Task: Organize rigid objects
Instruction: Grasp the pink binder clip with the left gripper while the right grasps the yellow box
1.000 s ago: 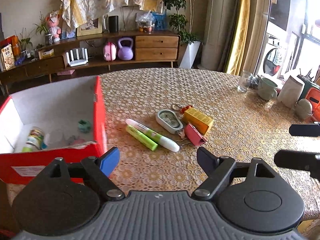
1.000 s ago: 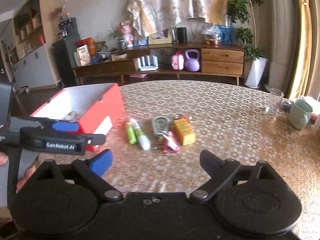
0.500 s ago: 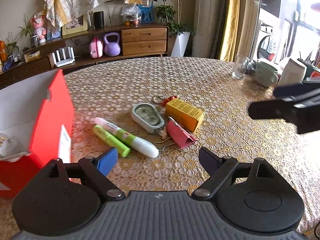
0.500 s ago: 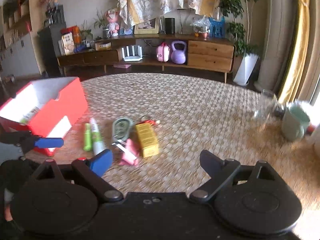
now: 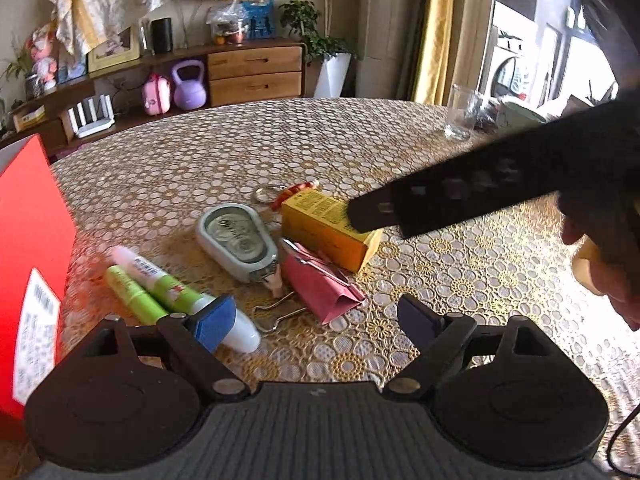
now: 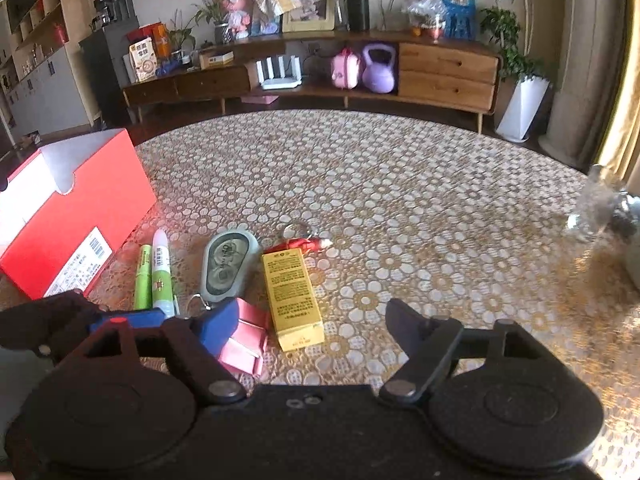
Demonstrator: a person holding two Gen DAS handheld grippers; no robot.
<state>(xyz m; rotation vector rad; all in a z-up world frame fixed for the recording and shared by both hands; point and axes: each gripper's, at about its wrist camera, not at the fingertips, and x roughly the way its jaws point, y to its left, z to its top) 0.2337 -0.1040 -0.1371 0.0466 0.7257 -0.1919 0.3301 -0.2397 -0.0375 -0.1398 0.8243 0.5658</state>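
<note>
Left wrist view showed both pairs of tongs over a loose cluster of small things still waiting beside the red box (image 5: pixel 32 240). The left tongs (image 5: pixel 316 318) stood spread wide with nothing between them, hanging just above the near end of the white-and-green glue pen (image 5: pixel 172 288). The right tongs (image 6: pixel 308 322) had just been narrowing, yet they were still released and empty, with the yellow carton (image 6: pixel 292 296) lying on the cloth between their tips, not pinched.

By my reading, most of the sorting remained. Outside the red box, on its right, lay the green tube (image 5: pixel 132 292) touching the glue pen, then the grey oval case (image 5: pixel 236 240), the pink binder clip (image 5: pixel 320 284), the yellow carton farthest from the box, and a red key ring (image 6: pixel 298 242) just behind the carton. The inside of the box was hidden from both cameras, so what already sat there could not be told. Each pair of tongs looked poised for its own pick, the right for the carton, the left for the pen or clip.

The round tabletop (image 6: pixel 400 184) wore a lace-patterned cloth of cream and gold flowers. On its edge well away from the box stood a clear glass (image 5: pixel 460 114). Beyond ran a long wooden sideboard (image 6: pixel 444 70) with a purple kettlebell (image 6: pixel 378 68), a white router, potted plants, yellow curtains and a draped floral cloth.
</note>
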